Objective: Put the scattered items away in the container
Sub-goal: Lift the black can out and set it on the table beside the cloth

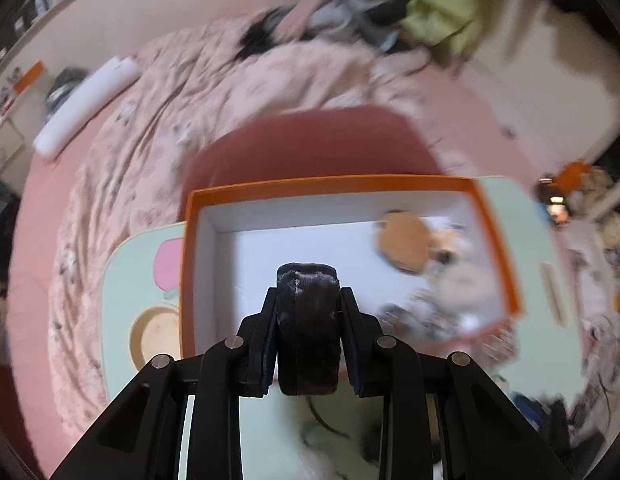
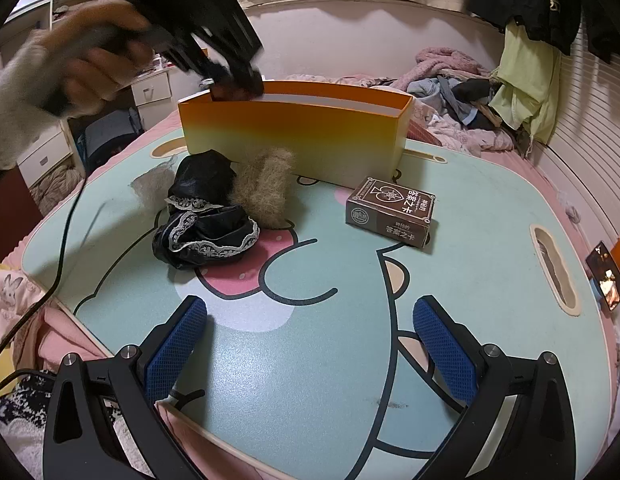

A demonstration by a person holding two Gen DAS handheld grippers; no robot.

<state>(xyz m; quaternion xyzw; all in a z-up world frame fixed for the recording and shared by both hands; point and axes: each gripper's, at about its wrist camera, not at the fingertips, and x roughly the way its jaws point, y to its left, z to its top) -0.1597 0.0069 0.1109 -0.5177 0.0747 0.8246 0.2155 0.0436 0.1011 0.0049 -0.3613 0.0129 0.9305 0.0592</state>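
The orange box stands at the far end of my lap table, holding a round tan plush and some blurred pieces in one corner. My left gripper clamps one dark block above the box's near rim. My right gripper hangs wide open, empty, over the table, where one card box, one black lace-trimmed cloth and one tan fur tuft lie.

The container stands at the upper middle of the right wrist frame, on the surface. Just before it, left of centre, lie the lace-trimmed cloth and the fur tuft, touching. The card box lies right of them, apart. The left claw hangs over the container's left rim.
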